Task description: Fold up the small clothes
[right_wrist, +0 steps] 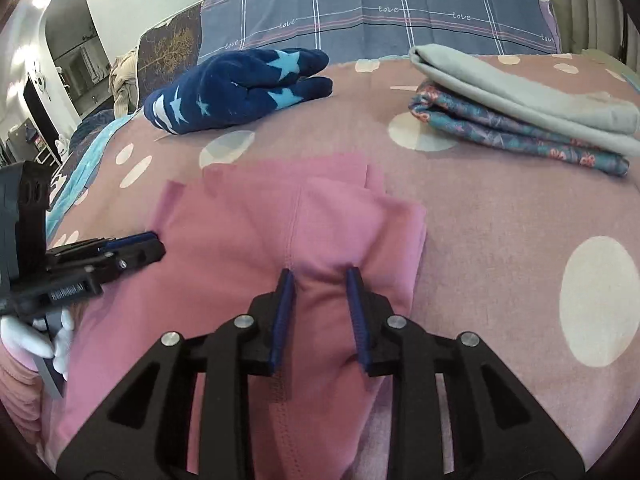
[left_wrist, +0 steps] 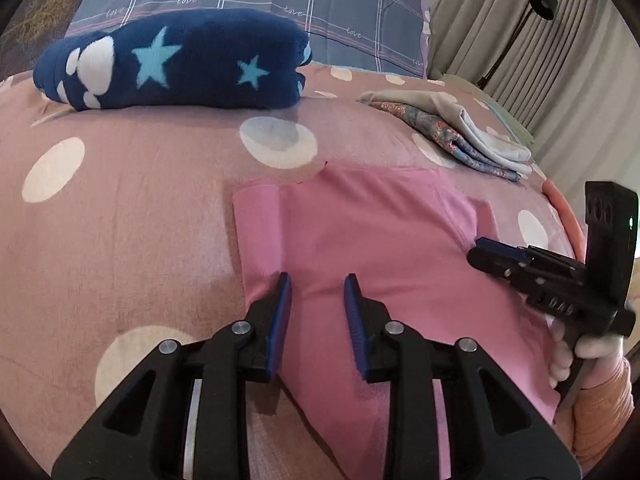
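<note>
Left wrist view: pink garment point(left_wrist: 372, 240) lies flat on the bed point(left_wrist: 132, 200), near-centre, side edges already turned in. Left gripper point(left_wrist: 318, 280) and right gripper point(right_wrist: 320, 274) hover over its near part, jaws narrowly parted, apparently pinching nothing, presumably to take the hem. Folded stack point(right_wrist: 520, 120) waits far right.

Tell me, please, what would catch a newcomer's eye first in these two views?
Probably the pink garment spread on the polka-dot bedspread, with the left tool and right tool over its near part. Behind lie a navy star-patterned blanket and a small stack of folded clothes.
</note>
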A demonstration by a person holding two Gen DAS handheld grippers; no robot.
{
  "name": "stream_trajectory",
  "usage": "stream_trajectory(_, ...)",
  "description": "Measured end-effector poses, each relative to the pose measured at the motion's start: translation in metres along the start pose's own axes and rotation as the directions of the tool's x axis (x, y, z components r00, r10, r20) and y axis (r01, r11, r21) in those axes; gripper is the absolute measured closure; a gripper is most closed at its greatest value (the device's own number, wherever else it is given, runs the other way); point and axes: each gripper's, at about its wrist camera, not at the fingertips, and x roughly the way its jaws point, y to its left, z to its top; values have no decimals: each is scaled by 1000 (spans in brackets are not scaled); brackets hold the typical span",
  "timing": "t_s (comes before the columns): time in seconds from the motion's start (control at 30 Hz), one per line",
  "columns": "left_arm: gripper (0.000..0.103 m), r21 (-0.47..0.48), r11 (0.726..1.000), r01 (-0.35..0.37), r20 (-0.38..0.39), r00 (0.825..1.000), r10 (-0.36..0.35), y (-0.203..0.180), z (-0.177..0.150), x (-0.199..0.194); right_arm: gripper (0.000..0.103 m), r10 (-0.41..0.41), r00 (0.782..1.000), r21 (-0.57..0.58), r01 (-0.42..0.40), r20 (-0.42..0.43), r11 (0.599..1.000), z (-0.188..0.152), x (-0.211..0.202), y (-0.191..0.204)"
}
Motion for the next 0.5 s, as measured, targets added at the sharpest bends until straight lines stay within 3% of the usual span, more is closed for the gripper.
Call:
stream_trajectory(0.1, 73, 34, 997, -69, 46, 997, 67, -17, -6, -15, 75, -59, 998, -64, 60, 8, 996, 0, -1, 14)
stream_trajectory(0.2, 66, 37, 999, 16, 82, 996, -19, -22, -17, -47, 72, -27, 999, -43, 28, 29, 999, -5, -29, 14)
stream_trajectory(0.27, 48, 62, 998, -19, 87, 996, 13, -22, -27, -61, 65, 4, 999, -19, -3, 49, 1000, -7, -48, 6)
stream_trajectory(0.33, 48, 70, 997, -28, 69, 997, 24, -17, -36, -67, 53, 12, 999, 29, -13, 45, 999, -11, -63, -12)
stream_trajectory(0.43, 48, 2, 1000, 23, 13, 1000, -23, -1, -44, -63, 52, 53, 998, 130, -50, -23, 990, -20, -62, -40)
stream_trajectory(0.5, 48, -86, 989, 116, -10, 993, -118, 12, -46, -56, 51, 98, 994, 175, -87, -56, 981, -27, -55, -49)
